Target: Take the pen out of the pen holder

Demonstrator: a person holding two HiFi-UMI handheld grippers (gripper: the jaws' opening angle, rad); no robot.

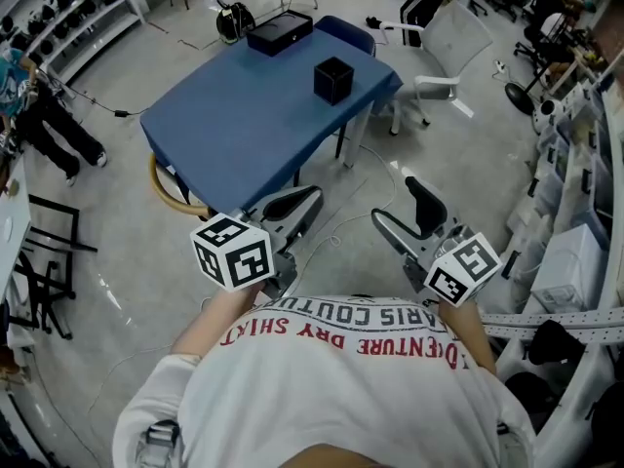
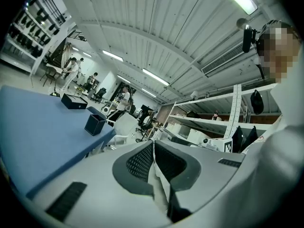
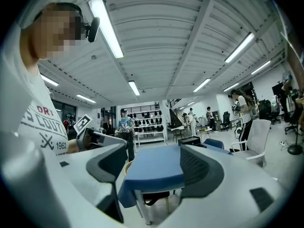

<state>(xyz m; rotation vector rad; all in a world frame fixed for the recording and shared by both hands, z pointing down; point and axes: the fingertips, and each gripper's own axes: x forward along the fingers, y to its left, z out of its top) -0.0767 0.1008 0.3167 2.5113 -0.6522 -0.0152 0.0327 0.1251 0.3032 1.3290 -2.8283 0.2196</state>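
Pen holder (image 1: 333,78): small black open-topped cube, upright on the far right part of the blue table (image 1: 244,125), near its edge. It is well apart from both grippers and neither touches it.

Contents: the interior reads only as dark. Whether a pen stands in it cannot be made out in any view. In the left gripper view the holder (image 2: 95,124) is small and shows just its outer walls.

Left gripper (image 1: 310,195): clenched, its pads meeting with nothing between them (image 2: 153,144). It is held low in front of the person's body and aimed at the table's near edge. Marker cube (image 1: 232,252) at its rear.

Right gripper (image 1: 393,200): released, jaws standing wide apart and grasping nothing (image 3: 152,151). Only the distant table shows through the gap. Marker cube (image 1: 461,268) at its rear.

Black flat case (image 1: 280,32): lies at the table's far end, beyond the holder, lid shut and contents hidden.

Surroundings: a tan curved chair back (image 1: 168,188) partly tucked under the near left of the table, a white chair (image 1: 448,47) beside the far right corner, and shelving (image 1: 78,18) at the upper left, cut off by the frame. A standing person (image 1: 54,135) at the left edge is only partly in view. The wearer's white shirt (image 1: 341,388) fills the bottom of the head view.
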